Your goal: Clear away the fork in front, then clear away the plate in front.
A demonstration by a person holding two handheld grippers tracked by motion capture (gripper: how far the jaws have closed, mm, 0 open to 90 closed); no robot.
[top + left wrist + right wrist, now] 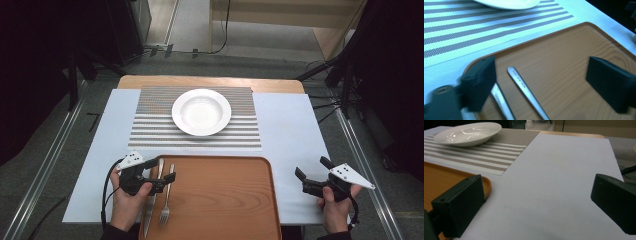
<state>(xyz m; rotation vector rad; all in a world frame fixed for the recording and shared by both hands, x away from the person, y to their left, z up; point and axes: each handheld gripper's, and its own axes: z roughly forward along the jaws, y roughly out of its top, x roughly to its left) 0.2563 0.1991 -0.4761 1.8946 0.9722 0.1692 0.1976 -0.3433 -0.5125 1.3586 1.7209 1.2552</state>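
The left tongs [167,176] hang open over the near-left corner of the brown wooden tray [225,200], straddling the steel fork [166,200] and steel knife [151,200] lying in it. The right tongs [311,169] gape open, empty, above the white bench [290,135]. Farther off, an empty white bowl [201,111] sits on a striped placemat [150,130].

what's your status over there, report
Left tongs open over fork and knife on tray. Right tongs open, idle. Nothing in the way.
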